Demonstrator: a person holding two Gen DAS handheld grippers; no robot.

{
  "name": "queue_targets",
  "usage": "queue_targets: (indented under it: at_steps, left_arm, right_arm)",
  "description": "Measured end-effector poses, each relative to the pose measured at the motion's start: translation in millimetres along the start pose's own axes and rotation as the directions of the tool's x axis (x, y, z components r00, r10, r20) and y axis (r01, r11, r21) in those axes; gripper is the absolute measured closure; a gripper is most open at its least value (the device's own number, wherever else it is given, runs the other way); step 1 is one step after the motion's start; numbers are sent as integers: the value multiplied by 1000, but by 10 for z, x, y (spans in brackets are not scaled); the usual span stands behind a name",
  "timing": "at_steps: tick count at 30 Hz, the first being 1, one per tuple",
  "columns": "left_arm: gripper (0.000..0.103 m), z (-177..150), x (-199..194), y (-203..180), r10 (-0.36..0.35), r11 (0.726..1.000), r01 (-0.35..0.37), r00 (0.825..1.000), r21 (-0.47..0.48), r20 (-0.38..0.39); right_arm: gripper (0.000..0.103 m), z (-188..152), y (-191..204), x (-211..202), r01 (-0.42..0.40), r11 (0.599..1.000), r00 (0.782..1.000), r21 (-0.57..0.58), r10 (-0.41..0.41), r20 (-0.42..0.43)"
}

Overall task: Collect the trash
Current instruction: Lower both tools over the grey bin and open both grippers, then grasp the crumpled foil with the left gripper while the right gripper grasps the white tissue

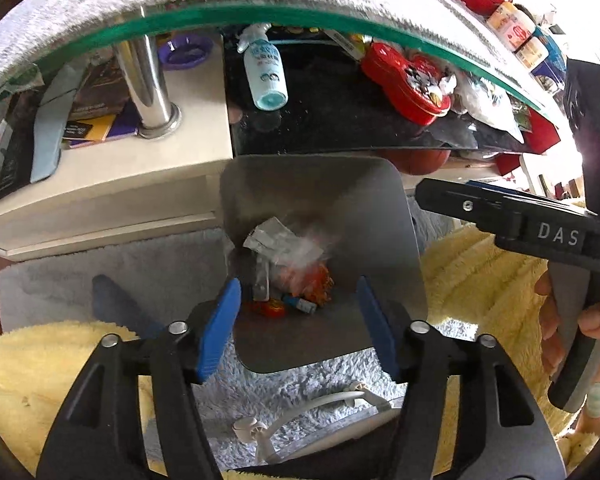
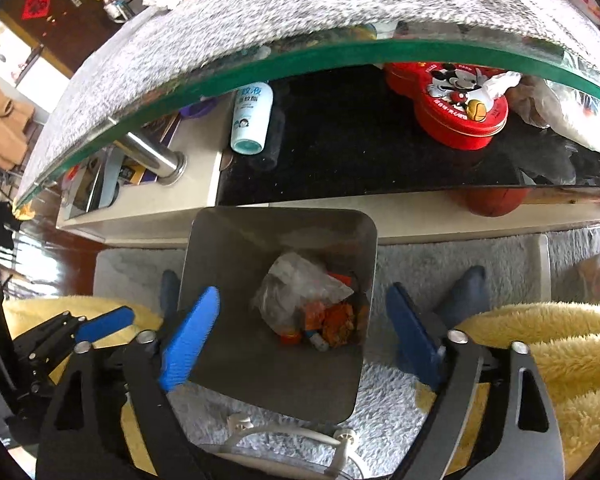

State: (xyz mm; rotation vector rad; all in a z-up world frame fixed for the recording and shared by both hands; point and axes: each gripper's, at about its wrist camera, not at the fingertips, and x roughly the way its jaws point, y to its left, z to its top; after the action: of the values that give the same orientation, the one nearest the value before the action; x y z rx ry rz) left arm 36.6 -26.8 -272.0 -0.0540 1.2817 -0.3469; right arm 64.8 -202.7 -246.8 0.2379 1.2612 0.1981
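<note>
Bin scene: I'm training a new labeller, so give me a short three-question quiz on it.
1. True or false: both grippers, left and right, are open with nothing between the pads.
2. What lies in the bin? A) clear plastic and orange wrappers B) a ball C) nothing
3. Fill in: the red tin sits on the dark shelf under the ____ tabletop.

Key: 1 true. 2 A: the trash is crumpled plastic and wrappers at the bottom. 3 glass.
</note>
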Motion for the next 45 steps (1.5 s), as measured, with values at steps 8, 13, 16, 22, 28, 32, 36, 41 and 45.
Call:
queue_targets:
  at_steps: [8, 13, 16, 22, 28, 32, 36, 41, 45]
  left_arm:
    - [26, 88, -226, 100, 28, 999, -28, 998, -16, 51]
    - [17, 262, -521, 165, 50, 998, -46, 991, -34, 125]
    - [15, 409, -684, 183, 69, 997, -64, 983, -35, 167]
    - [14, 774, -872, 196, 86, 996, -83, 974, -23, 211]
    - [14, 1203, -951, 220, 89, 996, -85, 966, -27, 245]
    - [14, 1508, -960, 257, 99, 995, -95, 959, -29, 267]
    - [14, 1811, -907, 316, 103, 995, -99, 953, -28, 285]
    - [15, 2141, -792, 419, 114, 993, -108, 949, -37, 293]
    - [22, 2380, -659, 493, 125, 992, -120, 947, -34, 296]
  right_arm:
    - [10, 111, -29, -166, 17, 1000, 999, 2, -17, 27]
    - [4, 305, -59, -477, 17, 1000, 994, 12, -18, 109]
    - [4, 462, -63, -621, 24, 1000, 989, 8, -25, 149]
    - [4, 839, -45, -811, 40, 999, 978, -5, -38, 206]
    - [4, 1254, 20, -879, 47, 999, 968, -16, -42, 247]
    - [4, 1533, 42, -845, 51, 999, 963, -20, -43, 267]
    - [4, 1832, 67, -734, 60, 998, 957, -24, -51, 287]
    - [4, 2159, 94, -583, 61, 998, 952, -35, -48, 303]
    - [6, 2378, 73, -485, 57, 998, 949, -30, -45, 312]
